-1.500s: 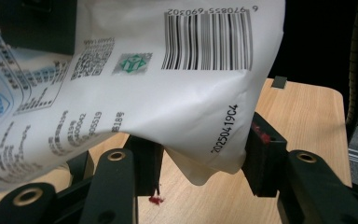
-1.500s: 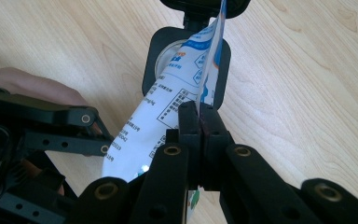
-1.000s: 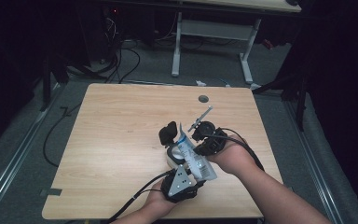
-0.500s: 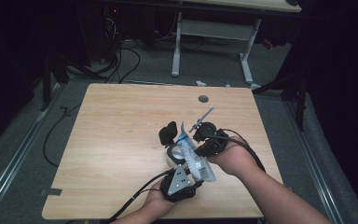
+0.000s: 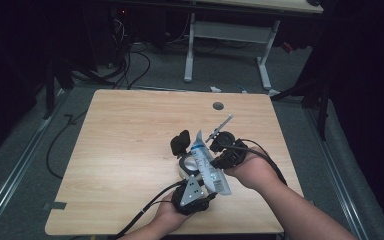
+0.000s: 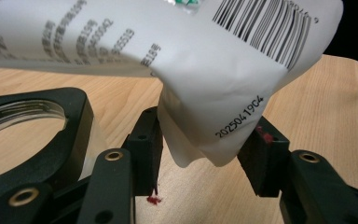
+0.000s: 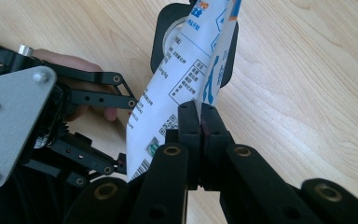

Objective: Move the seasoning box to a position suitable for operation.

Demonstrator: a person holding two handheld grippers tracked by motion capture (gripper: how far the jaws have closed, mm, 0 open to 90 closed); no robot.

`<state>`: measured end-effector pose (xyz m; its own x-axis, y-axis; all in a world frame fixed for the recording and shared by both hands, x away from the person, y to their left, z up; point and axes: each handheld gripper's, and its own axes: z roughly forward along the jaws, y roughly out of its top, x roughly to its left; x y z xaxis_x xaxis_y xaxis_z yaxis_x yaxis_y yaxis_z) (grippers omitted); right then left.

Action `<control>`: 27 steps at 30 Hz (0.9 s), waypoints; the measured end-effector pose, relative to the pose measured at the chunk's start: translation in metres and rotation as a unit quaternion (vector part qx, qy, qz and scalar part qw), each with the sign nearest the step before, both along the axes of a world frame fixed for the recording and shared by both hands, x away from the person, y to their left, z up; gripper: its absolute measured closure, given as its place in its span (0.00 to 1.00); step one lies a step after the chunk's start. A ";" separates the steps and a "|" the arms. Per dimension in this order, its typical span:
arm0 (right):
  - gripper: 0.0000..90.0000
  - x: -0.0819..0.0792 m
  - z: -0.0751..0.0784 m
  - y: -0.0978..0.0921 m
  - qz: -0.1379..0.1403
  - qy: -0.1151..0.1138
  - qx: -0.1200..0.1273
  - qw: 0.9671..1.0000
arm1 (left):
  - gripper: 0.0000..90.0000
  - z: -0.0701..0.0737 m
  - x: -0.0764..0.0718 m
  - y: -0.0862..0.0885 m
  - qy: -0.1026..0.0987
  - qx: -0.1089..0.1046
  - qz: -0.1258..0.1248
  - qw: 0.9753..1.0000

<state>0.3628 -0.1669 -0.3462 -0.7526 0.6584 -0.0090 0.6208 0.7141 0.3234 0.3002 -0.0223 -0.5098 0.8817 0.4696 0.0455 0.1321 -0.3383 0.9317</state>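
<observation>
A white and blue printed pouch is held above the front middle of the wooden table. My right gripper is shut on the pouch's side seam, pads pressed together. My left gripper comes from below with its jaws apart, and the pouch's barcoded lower corner hangs between its pads. I cannot tell whether they press it. A black holder with a clear round opening stands on the table just beyond the pouch.
A thin grey rod sticks up and away by the right gripper. A dark round hole sits near the table's far edge. Cables trail from both grippers off the front edge. White desk legs and floor cables lie beyond.
</observation>
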 end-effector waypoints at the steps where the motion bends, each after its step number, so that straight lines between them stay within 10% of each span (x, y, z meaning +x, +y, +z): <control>1: 0.99 0.000 0.000 0.000 0.000 0.000 -0.001 1.000 | 0.59 0.000 0.001 0.000 0.001 0.000 0.001 1.000; 27: 1.00 0.001 0.007 -0.002 0.001 -0.011 0.002 1.000 | 0.57 -0.002 0.002 0.008 0.017 -0.003 0.005 1.000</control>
